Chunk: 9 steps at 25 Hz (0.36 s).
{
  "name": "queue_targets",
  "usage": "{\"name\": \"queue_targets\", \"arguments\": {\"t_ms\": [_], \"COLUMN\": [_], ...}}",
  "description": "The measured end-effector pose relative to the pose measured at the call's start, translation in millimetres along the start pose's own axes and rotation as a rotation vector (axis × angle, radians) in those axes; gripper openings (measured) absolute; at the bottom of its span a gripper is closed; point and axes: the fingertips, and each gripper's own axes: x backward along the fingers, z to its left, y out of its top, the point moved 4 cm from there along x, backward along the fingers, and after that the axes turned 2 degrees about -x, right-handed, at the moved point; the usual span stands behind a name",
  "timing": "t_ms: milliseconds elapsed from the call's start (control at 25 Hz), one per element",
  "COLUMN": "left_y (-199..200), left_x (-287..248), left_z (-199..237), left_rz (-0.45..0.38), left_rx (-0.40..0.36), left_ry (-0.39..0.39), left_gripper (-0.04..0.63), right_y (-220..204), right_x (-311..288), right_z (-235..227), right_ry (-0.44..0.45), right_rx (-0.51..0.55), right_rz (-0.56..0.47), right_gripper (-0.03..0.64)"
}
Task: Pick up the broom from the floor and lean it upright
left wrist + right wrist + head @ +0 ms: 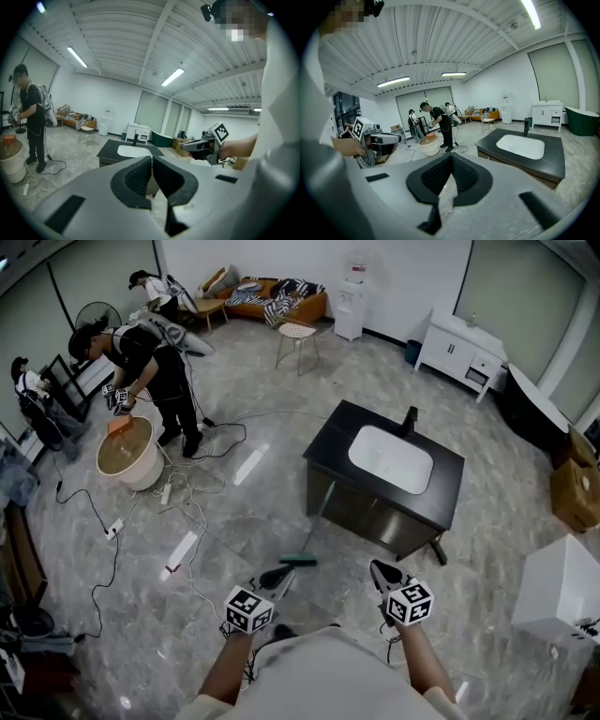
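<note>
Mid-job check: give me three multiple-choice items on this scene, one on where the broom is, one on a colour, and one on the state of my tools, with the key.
1. Where is the head of the broom?
A. On the floor beside the black sink cabinet
B. On the sofa
C. In the round tub

2. What colour is that head?
A. Red
B. Green
C. White

3. How do the left tool and the right tool stand?
A. Both wide open
B. Both shut on the broom
C. Both shut, nothing between the pads

Key:
1 A: the head view shows it on the floor by the cabinet's near corner.
2 B: it shows green against the grey floor.
3 C: each gripper view shows the pads together and empty.
</note>
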Motion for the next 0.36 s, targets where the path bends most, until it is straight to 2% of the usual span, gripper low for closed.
{"name": "queue_targets", "arguments": {"t_ms": [360], "left_y": [2.8], "left_x": [-12.8], "left_z": [-2.6], "left_rz": [-0.003], "left_rx": [0.006], "left_ry": [0.009], "left_gripper": [0.012], "right_y": [0.9], "right_x": [-3.7], "right_z": [-6.6], "right_ry": [0.019], "right_rx": [0.001], "right_rz": [-0.002], "right_gripper": [0.0]}}
